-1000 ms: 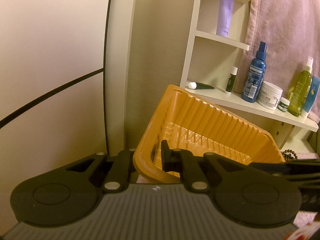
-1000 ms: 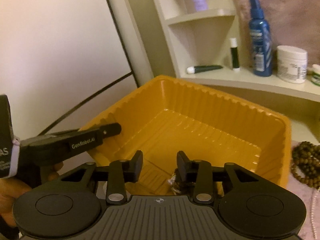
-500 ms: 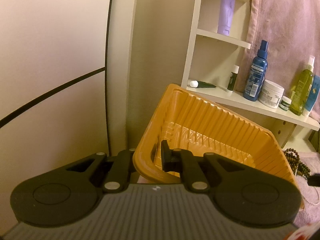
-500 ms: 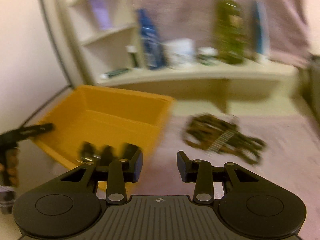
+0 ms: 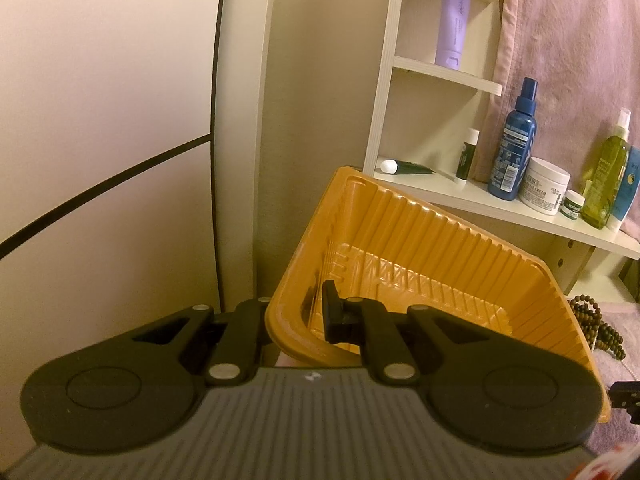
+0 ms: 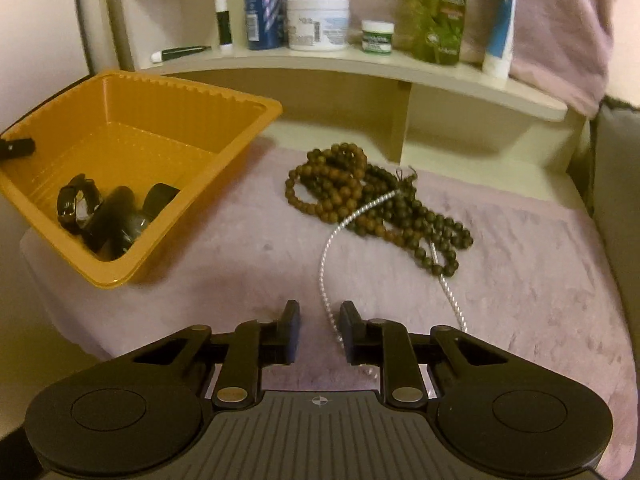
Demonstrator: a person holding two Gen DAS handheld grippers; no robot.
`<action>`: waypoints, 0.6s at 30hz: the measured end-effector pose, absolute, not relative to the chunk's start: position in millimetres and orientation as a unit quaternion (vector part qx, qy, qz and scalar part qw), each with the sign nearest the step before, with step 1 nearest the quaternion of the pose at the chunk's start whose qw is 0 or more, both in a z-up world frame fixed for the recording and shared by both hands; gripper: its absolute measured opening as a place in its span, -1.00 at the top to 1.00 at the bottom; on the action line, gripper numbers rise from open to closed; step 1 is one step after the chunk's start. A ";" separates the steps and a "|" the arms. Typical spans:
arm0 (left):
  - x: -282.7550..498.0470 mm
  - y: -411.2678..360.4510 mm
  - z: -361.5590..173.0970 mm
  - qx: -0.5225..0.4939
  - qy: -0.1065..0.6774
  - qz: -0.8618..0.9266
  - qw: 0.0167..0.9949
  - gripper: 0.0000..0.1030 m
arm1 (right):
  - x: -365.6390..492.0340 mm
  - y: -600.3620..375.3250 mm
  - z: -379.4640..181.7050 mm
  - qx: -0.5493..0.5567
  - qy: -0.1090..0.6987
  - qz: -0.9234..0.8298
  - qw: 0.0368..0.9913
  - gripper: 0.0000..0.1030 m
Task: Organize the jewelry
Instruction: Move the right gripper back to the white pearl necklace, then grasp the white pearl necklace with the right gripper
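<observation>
My left gripper [image 5: 296,316] is shut on the near rim of the orange ridged tray [image 5: 440,232], one finger inside and one outside, holding it tilted. Seen from the right wrist, the tray [image 6: 256,108] holds several dark jewelry pieces [image 6: 116,216] in its low corner. On the pink cloth to its right lies a heap of brown beaded necklaces [image 6: 340,184], with a white pearl strand [image 6: 326,256] running out of it toward me. My right gripper [image 6: 320,320] hangs low over the cloth, its jaws closing. The strand lies between them, untouched by the pads.
A cream shelf [image 6: 360,60] behind the cloth carries a blue spray bottle [image 6: 262,4], a white jar [image 6: 318,24], a small green-lidded pot [image 6: 378,36] and a green bottle [image 6: 444,12]. A pale wall stands to the left and a grey cushion [image 6: 616,200] to the right.
My right gripper swung away from above the tray, rightward and down to the pearl strand on the cloth, and its jaws narrowed. The left gripper and the tray stayed put.
</observation>
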State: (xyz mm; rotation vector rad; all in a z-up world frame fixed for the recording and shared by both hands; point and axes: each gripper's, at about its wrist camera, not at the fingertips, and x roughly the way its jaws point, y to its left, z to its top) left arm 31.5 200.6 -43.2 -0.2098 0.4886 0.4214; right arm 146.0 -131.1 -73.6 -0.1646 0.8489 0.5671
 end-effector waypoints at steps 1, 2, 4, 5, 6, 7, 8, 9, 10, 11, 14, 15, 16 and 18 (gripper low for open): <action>31.5 200.5 -43.2 -0.103 0.240 0.207 0.943 0.80 | 148.4 -130.3 -73.2 -0.081 0.409 0.272 0.867 0.58; 31.5 200.5 -43.3 -0.103 0.240 0.207 0.943 0.80 | 150.1 -129.9 -72.9 -0.083 0.412 0.275 0.865 0.58; 31.4 200.6 -44.3 -0.104 0.240 0.209 0.942 0.80 | 154.5 -129.1 -71.4 -0.093 0.420 0.285 0.857 0.59; 31.5 200.8 -44.5 -0.104 0.240 0.209 0.942 0.80 | 156.8 -129.0 -70.8 -0.096 0.424 0.289 0.853 0.61; 31.5 200.8 -44.5 -0.104 0.240 0.209 0.942 0.80 | 158.6 -129.4 -70.6 -0.099 0.425 0.292 0.851 0.75; 31.6 200.7 -44.6 -0.103 0.239 0.208 0.943 0.80 | 159.9 -129.8 -71.0 -0.103 0.425 0.297 0.849 0.83; 31.3 200.7 -44.5 -0.103 0.239 0.208 0.943 0.80 | 160.8 -130.3 -70.9 -0.106 0.425 0.300 0.847 0.87; 30.9 201.0 -44.6 -0.103 0.240 0.208 0.943 0.80 | 161.4 -131.0 -70.9 -0.108 0.425 0.303 0.846 0.94; 30.8 201.1 -44.8 -0.103 0.240 0.208 0.943 0.80 | 162.3 -131.8 -70.6 -0.107 0.426 0.304 0.845 0.96; 31.1 201.3 -45.0 -0.103 0.240 0.208 0.943 0.80 | 162.9 -132.8 -70.6 -0.104 0.427 0.306 0.845 0.96; 30.6 201.4 -45.0 -0.104 0.241 0.209 0.942 0.80 | 164.5 -140.2 -68.4 -0.072 0.427 0.304 0.848 0.96; 30.2 201.4 -44.8 -0.104 0.241 0.209 0.942 0.80 | 165.3 -144.9 -66.3 -0.053 0.429 0.301 0.850 0.96; 30.6 201.2 -44.6 -0.103 0.240 0.208 0.942 0.80 | 166.3 -152.4 -62.1 -0.026 0.426 0.301 0.853 0.96; 30.9 201.5 -44.5 -0.103 0.241 0.208 0.942 0.80 | 169.1 -167.3 -51.4 0.013 0.416 0.294 0.860 0.96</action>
